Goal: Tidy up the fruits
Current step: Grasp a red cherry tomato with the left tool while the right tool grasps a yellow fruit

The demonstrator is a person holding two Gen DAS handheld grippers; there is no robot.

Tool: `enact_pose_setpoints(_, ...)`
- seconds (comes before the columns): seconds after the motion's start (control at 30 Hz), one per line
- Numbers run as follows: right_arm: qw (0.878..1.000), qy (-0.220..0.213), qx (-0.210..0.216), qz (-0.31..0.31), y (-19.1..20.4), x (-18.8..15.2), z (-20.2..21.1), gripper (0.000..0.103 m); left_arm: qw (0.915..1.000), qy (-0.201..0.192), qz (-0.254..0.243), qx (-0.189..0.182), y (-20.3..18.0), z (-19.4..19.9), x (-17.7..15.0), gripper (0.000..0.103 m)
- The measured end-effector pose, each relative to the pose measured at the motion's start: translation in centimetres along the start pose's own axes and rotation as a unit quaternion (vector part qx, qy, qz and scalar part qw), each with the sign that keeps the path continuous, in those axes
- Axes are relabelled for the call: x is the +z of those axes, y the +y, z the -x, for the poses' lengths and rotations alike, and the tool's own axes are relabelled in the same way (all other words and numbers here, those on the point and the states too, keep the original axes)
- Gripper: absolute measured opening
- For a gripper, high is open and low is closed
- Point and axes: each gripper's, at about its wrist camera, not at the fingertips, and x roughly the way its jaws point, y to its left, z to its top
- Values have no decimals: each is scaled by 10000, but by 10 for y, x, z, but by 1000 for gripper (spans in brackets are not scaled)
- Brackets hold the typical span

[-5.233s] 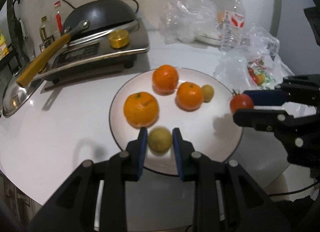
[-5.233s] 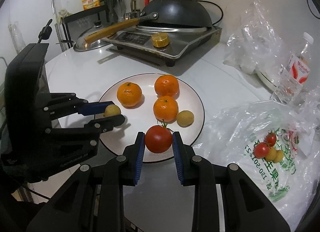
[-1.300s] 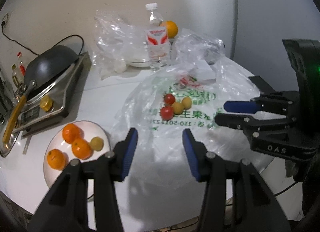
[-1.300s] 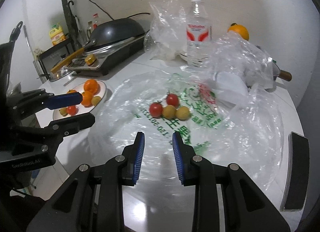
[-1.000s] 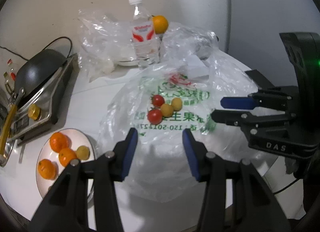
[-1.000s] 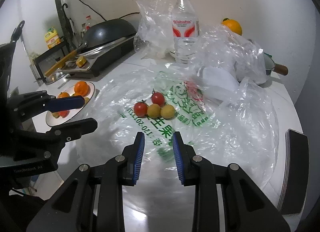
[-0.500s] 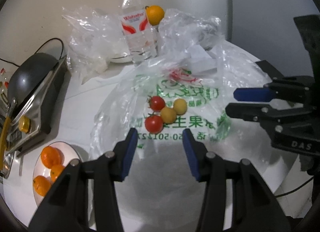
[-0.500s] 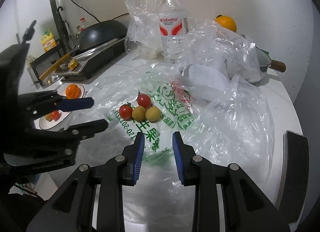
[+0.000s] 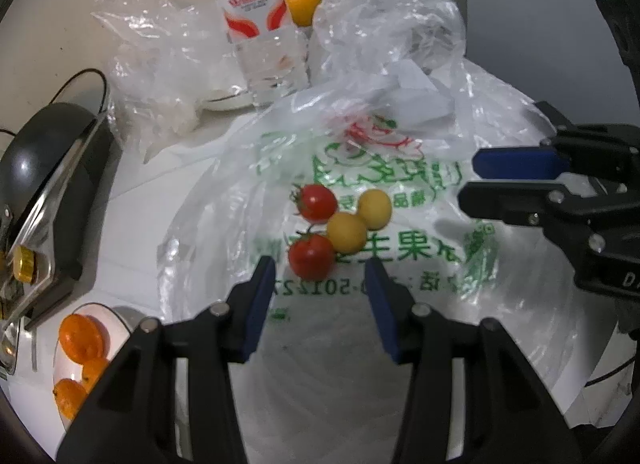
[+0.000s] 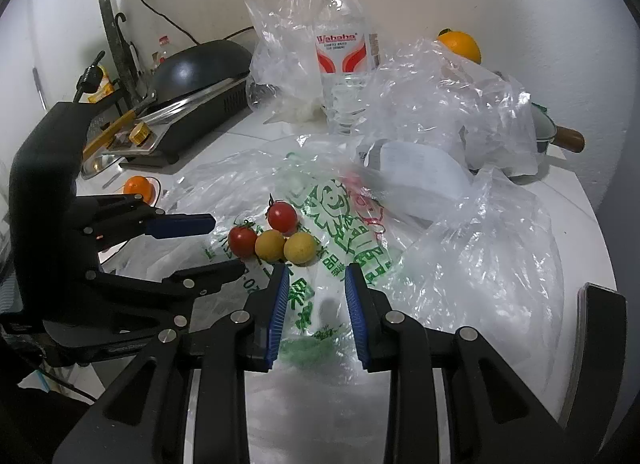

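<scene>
Two red tomatoes [image 9: 311,257] [image 9: 318,202] and two yellow fruits [image 9: 346,233] [image 9: 374,203] lie together on a printed plastic bag [image 9: 400,248]. My left gripper [image 9: 320,268] is open and empty, its tips just short of the near red tomato. My right gripper [image 10: 314,270] is open and empty, just short of the right yellow fruit [image 10: 300,247]. The white plate [image 9: 120,316] with oranges [image 9: 82,336] sits at lower left in the left wrist view.
A water bottle [image 10: 345,52] stands behind crumpled clear bags [image 10: 444,104], with an orange [image 10: 460,44] beyond. A wok on a cooker [image 10: 200,76] is at the left. A pan handle [image 10: 568,140] sticks out at the right.
Both grippers left fruit on the plate, opened, swung right to the bag, and have moved closer to the four small fruits.
</scene>
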Motion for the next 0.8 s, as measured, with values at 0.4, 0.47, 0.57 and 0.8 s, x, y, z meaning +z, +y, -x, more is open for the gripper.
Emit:
enact_pose_setpoints(0.4,10000,70,55,-23,-2,8,-14,31,9995,54,29,-297,14,-19,6,47)
enact_pose_setpoints(0.47,9999,98,63,-1,-1,10,-17,31,9995,8,-31,-307,15,-19,6,47)
enact_pose_setpoints(0.57,9999,151,63,39,2,13,-22,31,9995,-26,-95,-308,17,-21,6,41)
enact_pose_setpoints(0.8,9996,271,94,62,7,19,-34,31,9985,-108,10,-537,28,-23,3,29)
